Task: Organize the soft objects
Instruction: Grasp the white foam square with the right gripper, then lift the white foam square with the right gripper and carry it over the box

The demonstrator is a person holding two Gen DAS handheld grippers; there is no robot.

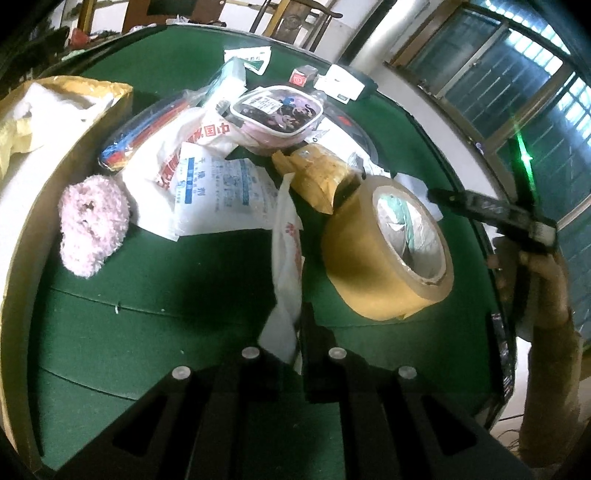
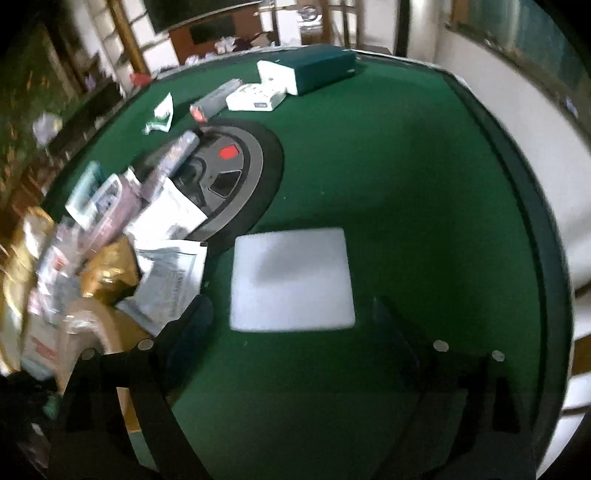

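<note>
Now the left gripper (image 1: 298, 325) is pinching a white plastic bag (image 1: 286, 258) beside the tape roll (image 1: 388, 254). Meanwhile the right gripper (image 2: 295, 325) is hovering wide open, holding nothing, above a white foam pad (image 2: 291, 278) lying on the green table (image 2: 406, 184).

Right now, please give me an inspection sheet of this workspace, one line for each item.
Surface: green felt table, crowded on the left side.
Job's things: pink fluffy toy; white plastic bag; white foam pad lying flat.
Clutter: tape roll, cartoon-print pouch, yellow mailer, white boxes.
Grippers: left gripper shut on the white plastic bag; right gripper open by the white foam pad.
Cables: nothing seen.
Surroundings: barred window, wooden chairs.
</note>
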